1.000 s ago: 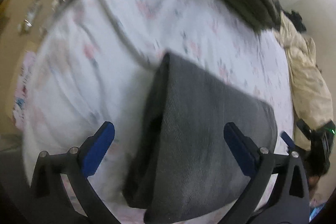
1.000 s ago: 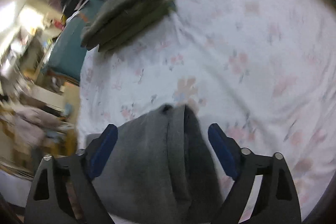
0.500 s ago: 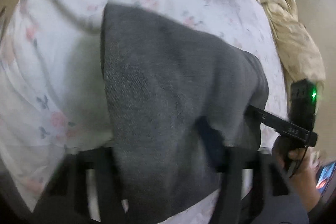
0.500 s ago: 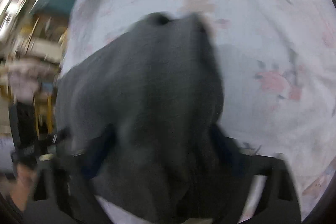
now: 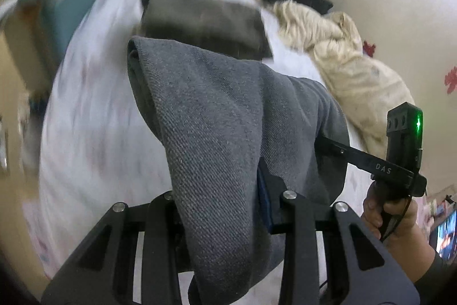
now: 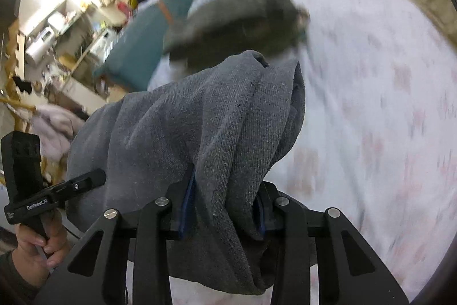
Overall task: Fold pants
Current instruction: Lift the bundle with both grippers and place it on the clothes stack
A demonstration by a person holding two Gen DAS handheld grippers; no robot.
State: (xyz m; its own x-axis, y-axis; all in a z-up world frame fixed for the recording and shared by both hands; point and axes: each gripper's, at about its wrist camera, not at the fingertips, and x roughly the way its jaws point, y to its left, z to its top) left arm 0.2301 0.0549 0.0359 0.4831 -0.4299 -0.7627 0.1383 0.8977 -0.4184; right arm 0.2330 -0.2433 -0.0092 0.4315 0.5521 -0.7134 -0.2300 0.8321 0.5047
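Note:
The folded grey pants hang between both grippers, lifted above the bed. My left gripper is shut on one end of the pants; its blue pads are mostly hidden by cloth. My right gripper is shut on the other end of the pants. The right gripper also shows in the left wrist view with its fingers buried in the cloth. The left gripper shows at the left of the right wrist view.
The bed has a white floral sheet. A folded dark olive garment lies at the far end. A crumpled beige blanket lies along the wall. A teal suitcase stands beside the bed.
Both grippers have closed on the pants, which lay on the bed a second ago, and have lifted them. The views have tilted up toward the far end of the bed.

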